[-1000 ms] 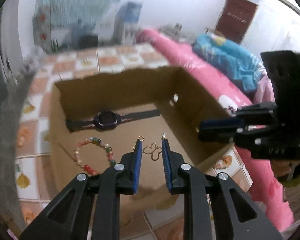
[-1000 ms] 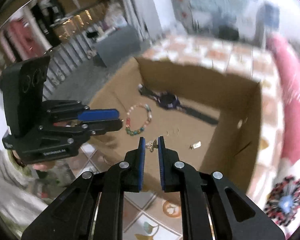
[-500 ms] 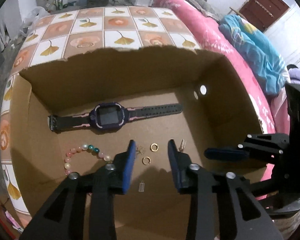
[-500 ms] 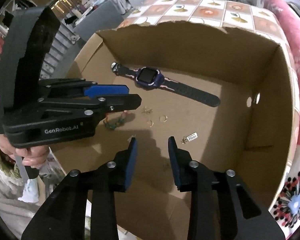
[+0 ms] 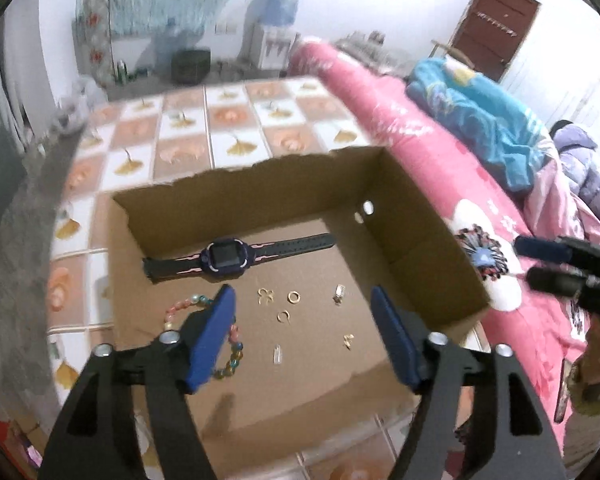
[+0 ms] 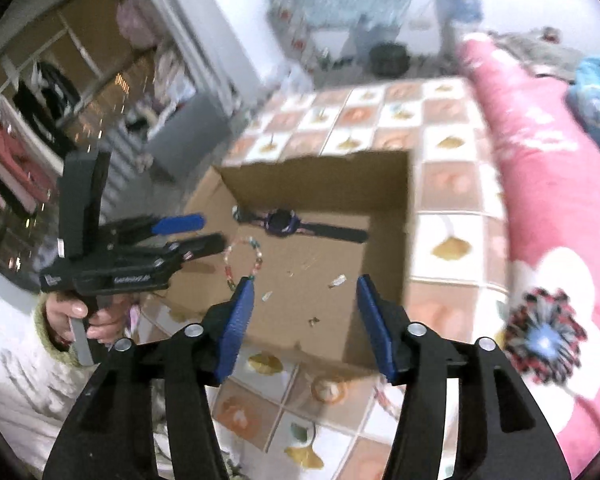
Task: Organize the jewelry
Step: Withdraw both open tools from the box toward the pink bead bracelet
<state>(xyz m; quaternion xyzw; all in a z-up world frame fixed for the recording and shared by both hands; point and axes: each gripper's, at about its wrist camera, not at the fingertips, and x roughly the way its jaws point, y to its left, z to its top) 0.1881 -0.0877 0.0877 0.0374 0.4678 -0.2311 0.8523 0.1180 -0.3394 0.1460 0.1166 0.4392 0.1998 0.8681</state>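
Left gripper (image 5: 302, 332), seen from its own wrist camera: jaws opening, standing wide, nothing between the pads; it hangs above the near part of the cardboard box (image 5: 420, 216). Right gripper (image 6: 304, 320): jaws likewise opening and empty, poised over the box's near wall.

Contents, all on the box floor. A dark watch (image 5: 228, 258) lies flat along the far wall, strap stretched out to both sides. A bead bracelet (image 5: 232, 344) lies at the near left, partly hidden behind the left gripper's blue pad. Between them, well apart from one another, sit small gold pieces: a clover-shaped charm (image 5: 265, 296), a ring (image 5: 293, 297), an open hoop (image 5: 284, 317), plus a few tiny fittings too small to identify.

Handling, as judged: every piece is light. The gold items are thin, hard and likely slippery on cardboard; each calls for a narrow pinch across its edge, with the pads brought low. The bracelet is limp and will sag; take it across a few beads. The watch is best gripped at its stiff case, not the flexible strap.
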